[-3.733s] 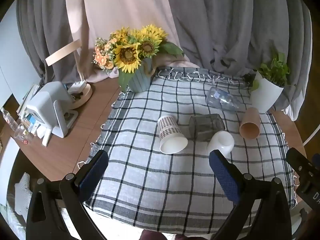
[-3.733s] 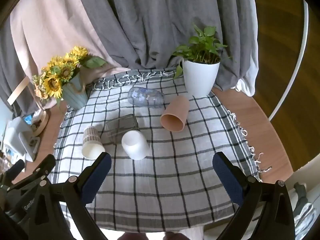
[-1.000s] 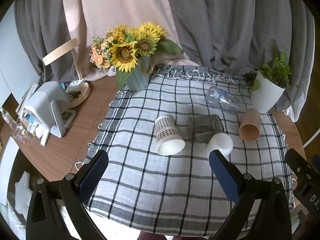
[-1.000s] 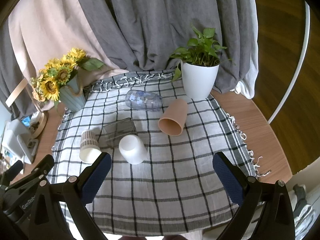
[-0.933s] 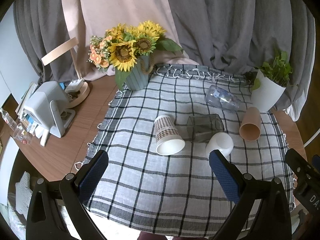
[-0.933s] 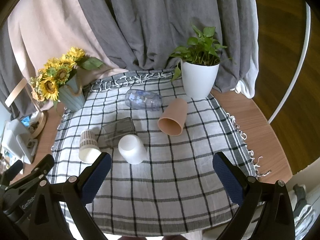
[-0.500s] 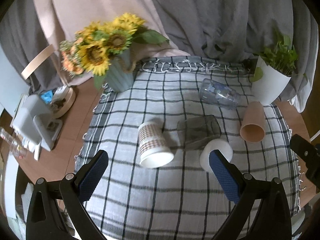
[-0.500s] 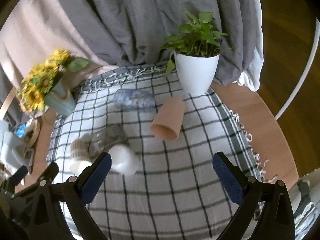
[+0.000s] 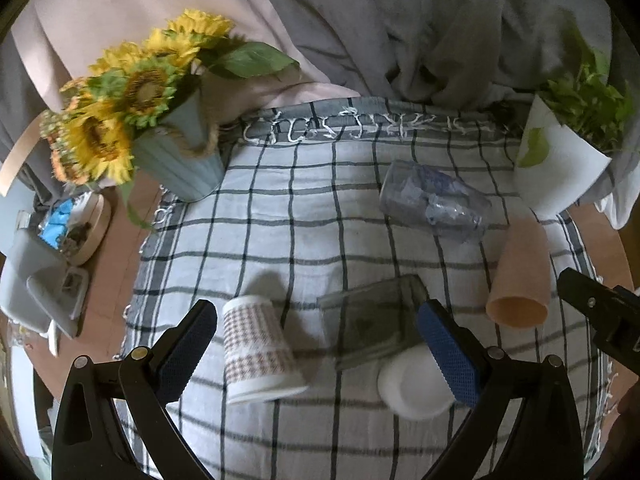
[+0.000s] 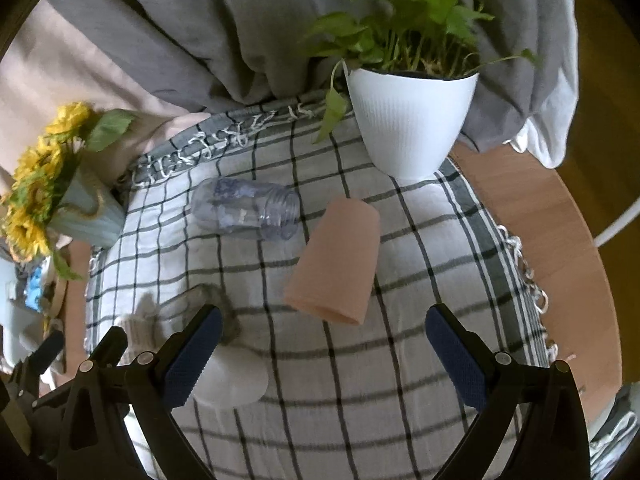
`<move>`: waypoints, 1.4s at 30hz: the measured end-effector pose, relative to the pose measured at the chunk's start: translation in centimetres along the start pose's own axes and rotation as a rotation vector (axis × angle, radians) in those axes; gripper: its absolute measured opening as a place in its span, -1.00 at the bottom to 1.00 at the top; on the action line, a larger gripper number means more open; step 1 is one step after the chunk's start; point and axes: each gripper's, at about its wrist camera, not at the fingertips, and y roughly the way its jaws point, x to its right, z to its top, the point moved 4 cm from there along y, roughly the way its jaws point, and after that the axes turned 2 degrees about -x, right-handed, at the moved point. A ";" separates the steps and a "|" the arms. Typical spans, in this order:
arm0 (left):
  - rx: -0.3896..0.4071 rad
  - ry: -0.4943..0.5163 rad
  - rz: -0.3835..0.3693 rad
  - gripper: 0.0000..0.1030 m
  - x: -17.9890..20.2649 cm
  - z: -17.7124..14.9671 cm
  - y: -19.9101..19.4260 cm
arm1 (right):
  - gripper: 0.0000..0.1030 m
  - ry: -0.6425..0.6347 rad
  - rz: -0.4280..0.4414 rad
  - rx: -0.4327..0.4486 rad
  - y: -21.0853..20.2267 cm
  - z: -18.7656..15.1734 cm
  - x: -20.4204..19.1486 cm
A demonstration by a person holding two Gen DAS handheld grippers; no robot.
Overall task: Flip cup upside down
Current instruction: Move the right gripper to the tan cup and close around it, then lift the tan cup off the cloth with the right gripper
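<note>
While no writing is legible, each claw, left (image 9: pixel 318 350) and right (image 10: pixel 322 356), hangs spread, empty.

Tablecloth (image 10: pixel 420 240): woven cloth, matt, fringed edge. Tabletop (image 10: pixel 540 216): smooth wood. Peach cup (image 10: pixel 336 260): matt, smooth. Jar (image 10: pixel 244 210), centre-left: clear, glossy plastic or glass, cannot tell. Checked cup (image 9: pixel 256 348): paper, matt. Planter (image 10: pixel 408 120): white, ribbed, semi-gloss. Hand-held gripper pads (image 10: pixel 456 360): blue, textured.

My left gripper (image 9: pixel 320 354) hangs with jaws spread wide, holding nothing. My right gripper (image 10: pixel 320 354) is likewise wide apart, unloaded.
</note>
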 end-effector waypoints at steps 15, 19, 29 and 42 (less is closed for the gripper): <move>-0.019 0.039 0.024 1.00 1.5 4.2 4.8 | 0.93 0.082 0.065 -0.142 8.2 3.9 0.5; -0.029 0.049 0.026 1.00 1.9 4.7 5.7 | 0.87 0.123 0.071 -0.199 10.1 4.2 1.0; -0.044 0.065 0.031 1.00 2.9 4.9 6.3 | 0.55 0.164 0.017 -0.285 13.0 3.8 2.0; -0.039 0.076 0.031 1.00 3.0 3.5 4.2 | 0.41 0.083 0.009 -0.214 10.2 3.2 2.1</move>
